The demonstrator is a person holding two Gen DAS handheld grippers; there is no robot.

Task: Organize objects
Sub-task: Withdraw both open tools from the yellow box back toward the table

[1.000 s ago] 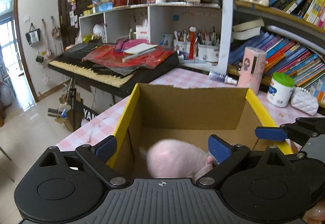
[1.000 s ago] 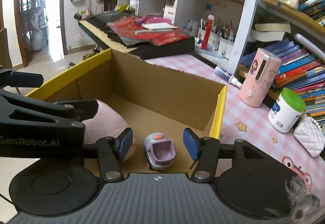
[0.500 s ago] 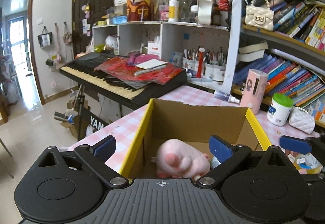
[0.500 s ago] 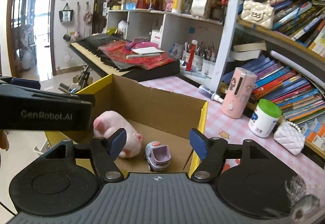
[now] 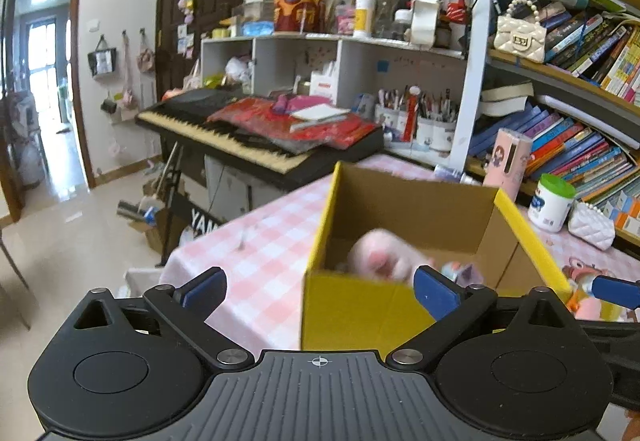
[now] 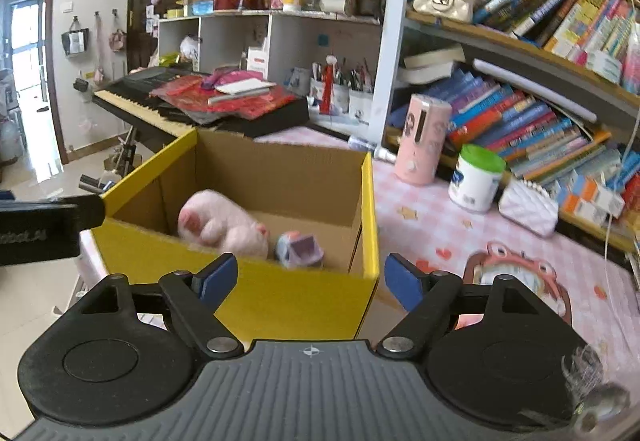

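Note:
A cardboard box with yellow flaps [image 5: 412,201] [image 6: 280,177] stands on the pink checked table. Inside it lie a pink plush toy [image 5: 380,255] [image 6: 224,223] and a small purple toy car [image 6: 300,247] [image 5: 460,273]. My left gripper [image 5: 320,287] is open and empty, held back above the box's near left corner. My right gripper [image 6: 308,277] is open and empty, held back above the box's near wall.
A pink dispenser [image 6: 424,139], a white jar with a green lid [image 6: 476,177] and a white quilted purse [image 6: 528,205] stand by the bookshelf at right. A keyboard with red cloth [image 5: 260,129] sits behind the box. A cartoon mat [image 6: 516,277] lies at right.
Both grippers have pulled up and back out of the box, empty. The pink plush and toy car stay inside the box.

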